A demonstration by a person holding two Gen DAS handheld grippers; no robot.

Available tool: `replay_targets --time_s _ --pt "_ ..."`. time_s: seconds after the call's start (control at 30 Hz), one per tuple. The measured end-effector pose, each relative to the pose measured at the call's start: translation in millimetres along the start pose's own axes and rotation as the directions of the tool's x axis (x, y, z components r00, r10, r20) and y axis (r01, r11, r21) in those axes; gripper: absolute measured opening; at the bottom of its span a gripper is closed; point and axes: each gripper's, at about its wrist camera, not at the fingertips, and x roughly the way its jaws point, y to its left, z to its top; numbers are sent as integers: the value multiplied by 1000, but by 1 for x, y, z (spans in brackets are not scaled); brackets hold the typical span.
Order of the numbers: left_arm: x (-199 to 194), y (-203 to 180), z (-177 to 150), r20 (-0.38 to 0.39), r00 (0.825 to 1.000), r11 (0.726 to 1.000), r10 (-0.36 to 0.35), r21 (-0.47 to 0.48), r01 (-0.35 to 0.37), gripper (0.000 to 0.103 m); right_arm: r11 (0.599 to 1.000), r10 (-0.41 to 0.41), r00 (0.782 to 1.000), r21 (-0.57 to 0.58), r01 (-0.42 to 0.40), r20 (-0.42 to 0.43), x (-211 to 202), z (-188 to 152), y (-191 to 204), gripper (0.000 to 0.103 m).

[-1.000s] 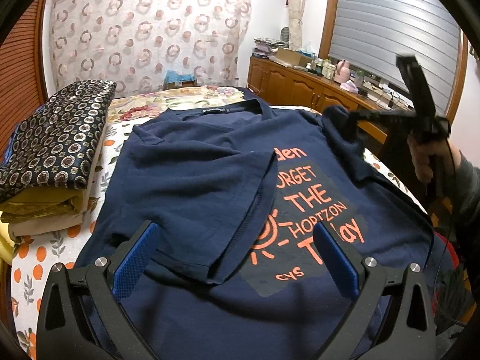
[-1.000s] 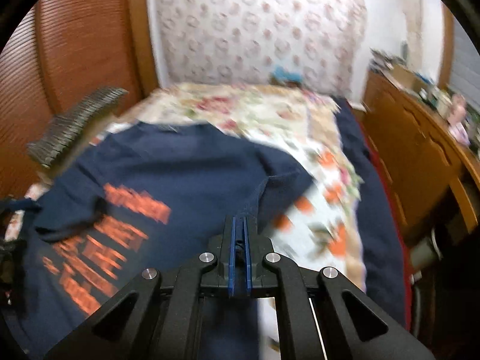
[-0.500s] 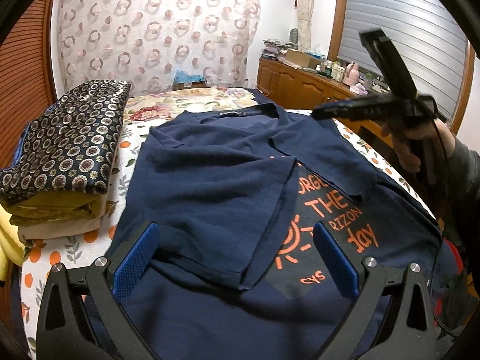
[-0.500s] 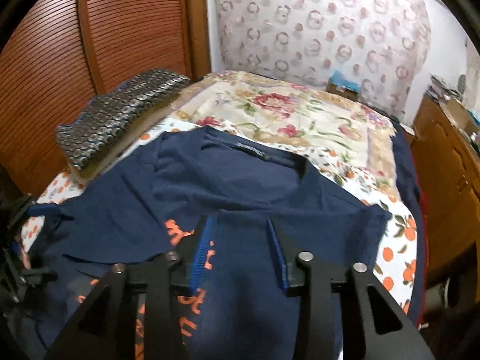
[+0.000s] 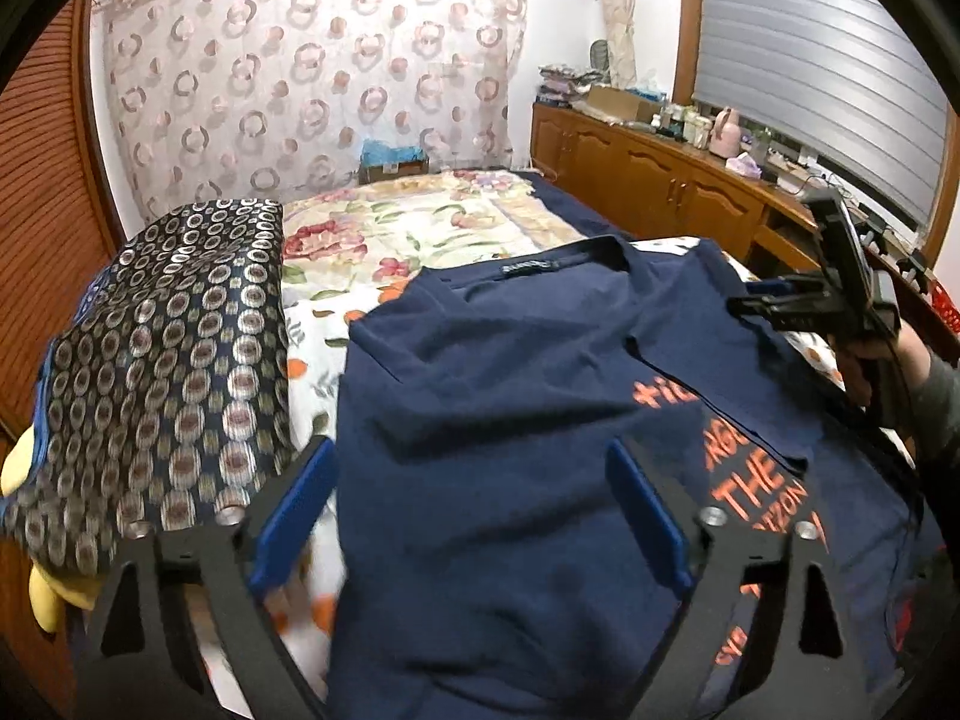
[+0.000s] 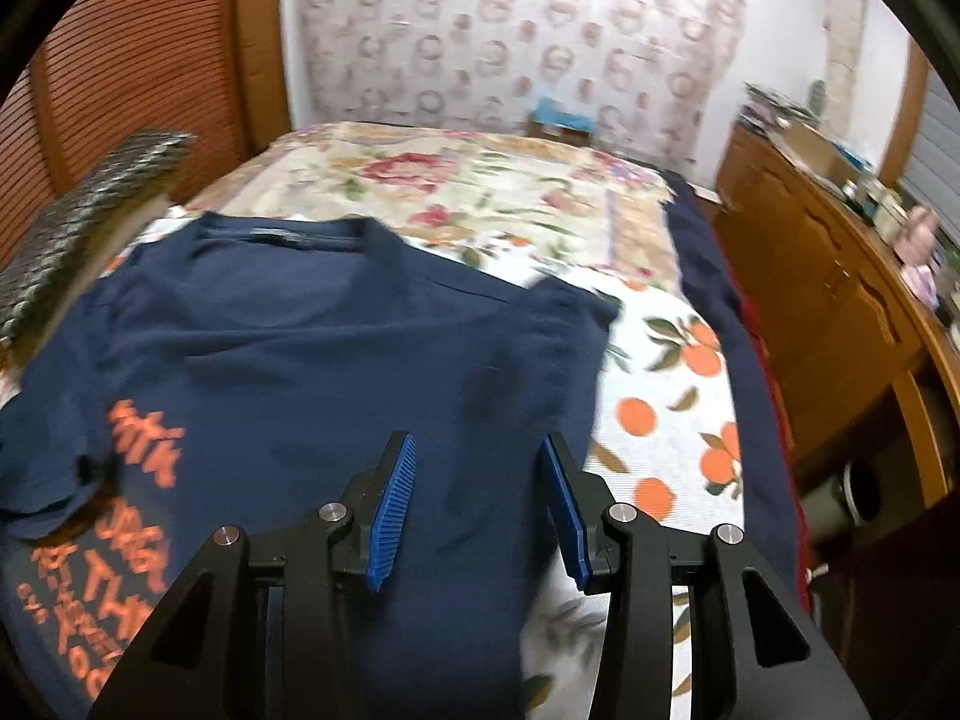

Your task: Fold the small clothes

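Observation:
A navy T-shirt (image 5: 510, 396) with orange print lies on the bed, both sleeves folded in over the chest; it also shows in the right wrist view (image 6: 312, 360). My left gripper (image 5: 474, 492) is open and empty, low over the shirt's left folded side. My right gripper (image 6: 480, 486) is open and empty above the shirt's right side; it also shows at the right of the left wrist view (image 5: 774, 300), held in a hand.
A stack of folded clothes (image 5: 156, 348) with a patterned top sits on the bed to the left. The floral bedspread (image 5: 420, 228) extends behind the shirt. A wooden cabinet (image 5: 660, 180) runs along the right, a wooden slatted door (image 6: 120, 90) on the left.
My right gripper carried the right sleeve over the chest, opened and let it go, then drew back to the right. My left gripper moved left and forward over the shirt.

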Motion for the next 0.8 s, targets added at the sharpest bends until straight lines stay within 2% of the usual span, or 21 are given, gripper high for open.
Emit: replay_targets --time_s 0.07,0.23,0.33,0.57,0.63,0.8 --pt "10 8 10 -22 1000 1000 -3 -6 3 80 1000 13 1000 6 -13 0 8 0 3 45" --pt "38 20 30 -103 995 1000 3 3 -3 58 999 40 999 0 -40 19 14 6 12 45" --pt "54 22 37 -154 988 1000 15 22 -11 51 1000 31 999 -7 -31 14 16 5 14 45" --pt "88 25 53 -244 968 997 60 54 -48 49 1000 6 1000 -22 -5 24 14 -6 1 47" --pt "96 26 56 -271 961 998 56 45 -45 40 999 -12 1000 -35 13 28 13 -7 4 47" --pt "109 30 60 -294 953 997 77 38 -69 36 998 -22 999 -52 24 32 15 -8 5 47"
